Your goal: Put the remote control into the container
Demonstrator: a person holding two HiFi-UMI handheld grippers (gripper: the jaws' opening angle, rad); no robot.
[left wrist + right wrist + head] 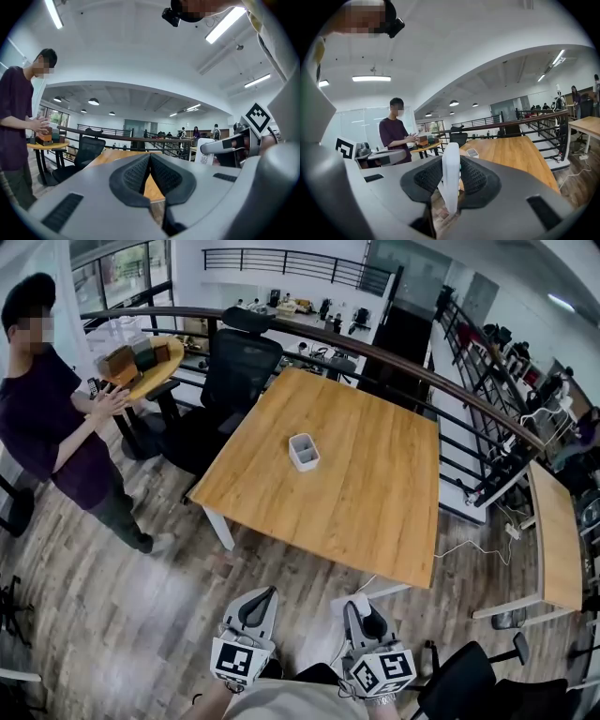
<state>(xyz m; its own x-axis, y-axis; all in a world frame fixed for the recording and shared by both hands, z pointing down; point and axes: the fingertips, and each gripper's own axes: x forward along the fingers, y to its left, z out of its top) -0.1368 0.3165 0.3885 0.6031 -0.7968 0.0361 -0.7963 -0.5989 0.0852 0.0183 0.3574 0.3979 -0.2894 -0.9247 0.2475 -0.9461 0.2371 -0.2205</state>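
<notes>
A small white container point(304, 452) stands upright near the middle of the wooden table point(375, 493); the right gripper view shows the container point(472, 153) far ahead. A white remote control point(451, 180) stands on edge between the pads of my right gripper point(451, 176), which is shut on it. In the head view the right gripper point(364, 613) hangs low over the wood floor, short of the table's near edge, with the remote control point(360, 603) at its tip. My left gripper point(260, 604) is beside it, and in its own view the left gripper point(150, 161) is shut and empty.
A person point(52, 418) stands at the left by a round side table point(141, 371) with boxes. A black office chair point(234, 367) sits at the table's far left corner. A curved railing point(422, 367) runs behind. Another desk point(555, 535) and chair point(469, 681) are at the right.
</notes>
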